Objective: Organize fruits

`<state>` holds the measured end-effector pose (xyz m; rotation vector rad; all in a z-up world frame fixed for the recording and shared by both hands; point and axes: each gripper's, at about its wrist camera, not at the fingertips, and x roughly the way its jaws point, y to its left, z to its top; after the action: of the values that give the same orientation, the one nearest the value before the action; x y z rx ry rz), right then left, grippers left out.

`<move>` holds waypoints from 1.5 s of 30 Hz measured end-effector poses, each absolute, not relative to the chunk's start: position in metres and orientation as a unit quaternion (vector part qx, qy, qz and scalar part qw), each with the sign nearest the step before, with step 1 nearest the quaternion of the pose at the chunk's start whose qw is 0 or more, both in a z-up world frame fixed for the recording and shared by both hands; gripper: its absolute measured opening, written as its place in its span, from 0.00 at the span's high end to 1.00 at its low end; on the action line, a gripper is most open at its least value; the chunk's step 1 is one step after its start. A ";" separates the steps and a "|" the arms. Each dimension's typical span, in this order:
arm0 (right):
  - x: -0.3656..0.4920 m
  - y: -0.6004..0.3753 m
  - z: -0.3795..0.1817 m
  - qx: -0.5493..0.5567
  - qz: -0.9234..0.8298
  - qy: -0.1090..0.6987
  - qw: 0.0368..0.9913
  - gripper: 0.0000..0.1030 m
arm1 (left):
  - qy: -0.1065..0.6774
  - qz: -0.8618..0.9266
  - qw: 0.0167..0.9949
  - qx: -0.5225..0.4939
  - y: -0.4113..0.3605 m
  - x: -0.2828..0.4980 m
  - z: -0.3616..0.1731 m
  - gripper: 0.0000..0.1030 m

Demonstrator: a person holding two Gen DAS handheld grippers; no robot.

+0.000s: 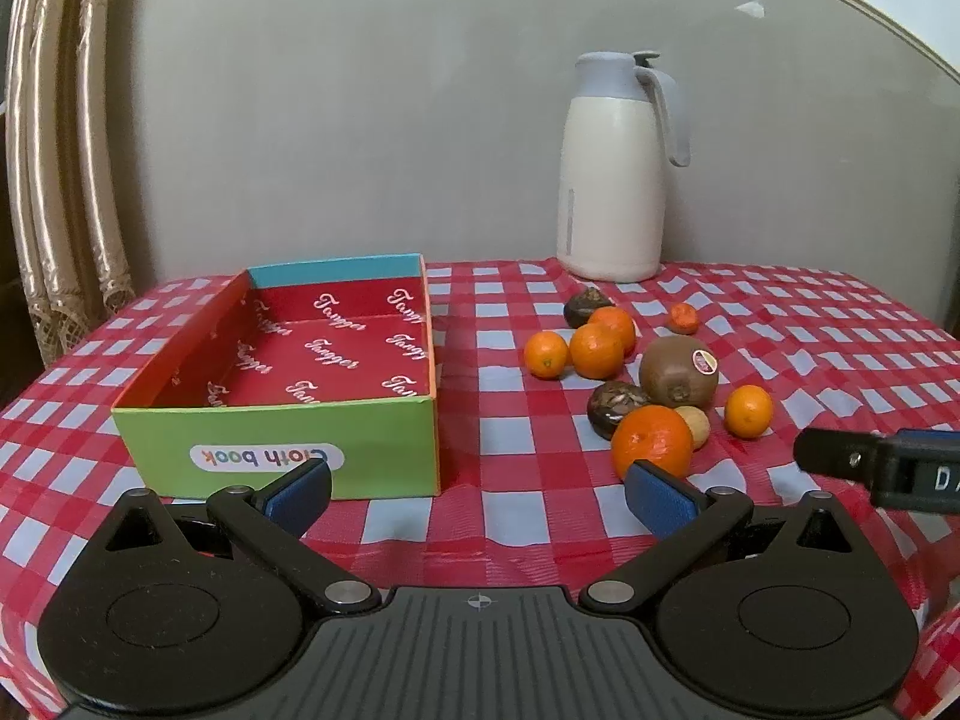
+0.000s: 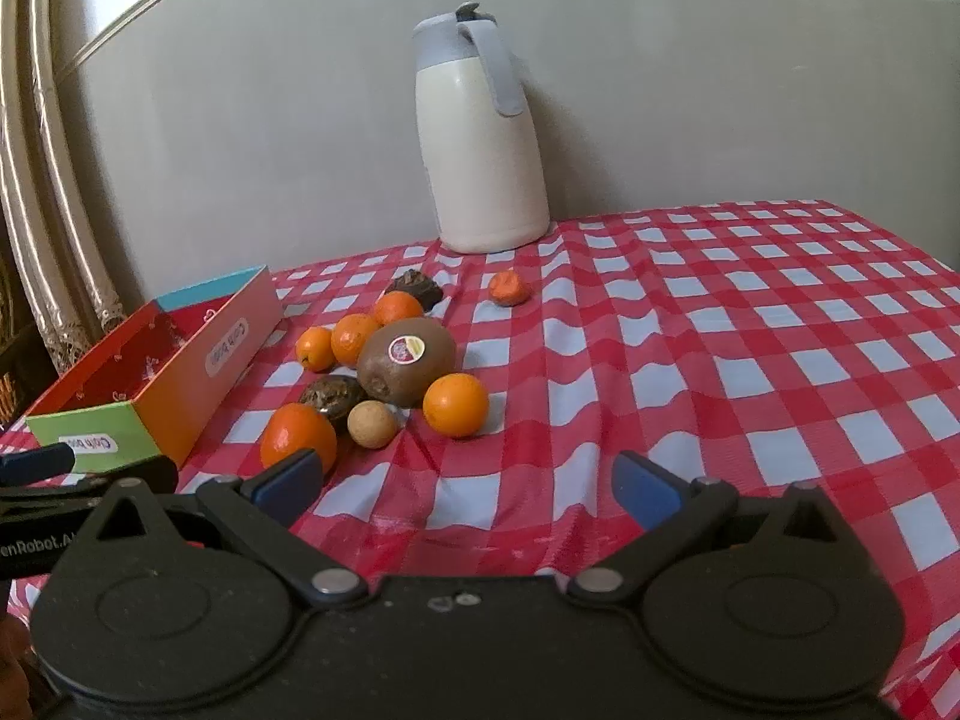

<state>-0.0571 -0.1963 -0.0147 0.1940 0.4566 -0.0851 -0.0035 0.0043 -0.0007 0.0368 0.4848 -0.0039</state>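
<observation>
A shallow cardboard box with a red inside stands empty on the left of the checked cloth. To its right lies a cluster of fruit: a brown kiwi with a sticker, several oranges such as the nearest one, two dark brown fruits and a small tan one. My left gripper is open, low before the box and the near orange. My right gripper is open too, just short of the cluster, holding nothing.
A tall cream jug with a grey lid stands at the back against the wall. A small reddish fruit lies apart from the cluster. Curtains hang at the left. The cloth to the right of the fruit is bare.
</observation>
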 end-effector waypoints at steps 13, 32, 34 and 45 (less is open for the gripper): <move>-0.075 -0.234 -0.007 0.184 -0.077 0.186 0.962 0.00 | 0.225 -0.026 0.973 0.049 -0.014 -0.010 0.003 0.00; -0.106 -0.265 0.005 0.214 -0.107 0.130 0.962 0.00 | 0.230 -0.112 0.963 0.086 -0.055 0.017 0.006 0.00; -0.108 -0.268 0.006 0.218 -0.107 0.123 0.962 0.00 | 0.232 -0.115 0.962 0.083 -0.057 0.023 0.004 0.00; -0.114 -0.274 0.009 0.223 -0.114 0.107 0.962 0.00 | 0.274 -0.132 0.952 0.035 -0.056 0.051 -0.012 0.35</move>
<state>-0.1143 -0.2739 0.0090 0.4511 0.2166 -0.2307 0.0511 -0.0557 -0.0124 0.0718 0.5565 -0.2680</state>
